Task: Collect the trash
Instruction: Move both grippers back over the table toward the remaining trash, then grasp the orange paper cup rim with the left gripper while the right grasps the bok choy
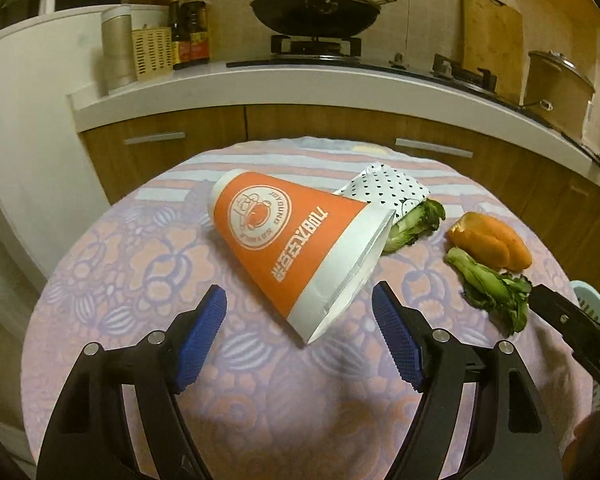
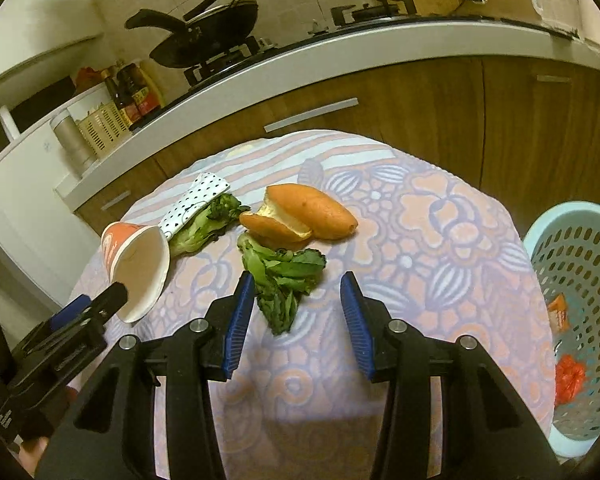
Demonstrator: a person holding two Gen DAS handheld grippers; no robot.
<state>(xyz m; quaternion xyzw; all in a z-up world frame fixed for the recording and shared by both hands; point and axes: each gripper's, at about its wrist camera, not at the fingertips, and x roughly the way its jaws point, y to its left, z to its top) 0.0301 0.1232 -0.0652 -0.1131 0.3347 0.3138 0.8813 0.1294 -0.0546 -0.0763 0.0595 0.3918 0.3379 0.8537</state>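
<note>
Kitchen; round tabletop (image 1: 148, 264) with floral cloth. Left gripper (image 1: 299, 338) spread, empty, paper cup (image 1: 296, 248) lying just ahead. Right gripper (image 2: 298, 322) spread, empty, over a leaf scrap (image 2: 282, 276). Peel (image 2: 300, 216) beyond. Basket (image 2: 580, 280) beside the tabletop's right edge.

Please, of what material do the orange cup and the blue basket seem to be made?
The orange cup looks like paper with a matte printed outside: thin rolled rim, plain white inside. The blue basket looks like moulded plastic, slightly glossy: even rows of punched holes in a smooth pale wall. Neither can be confirmed by look alone.
</note>
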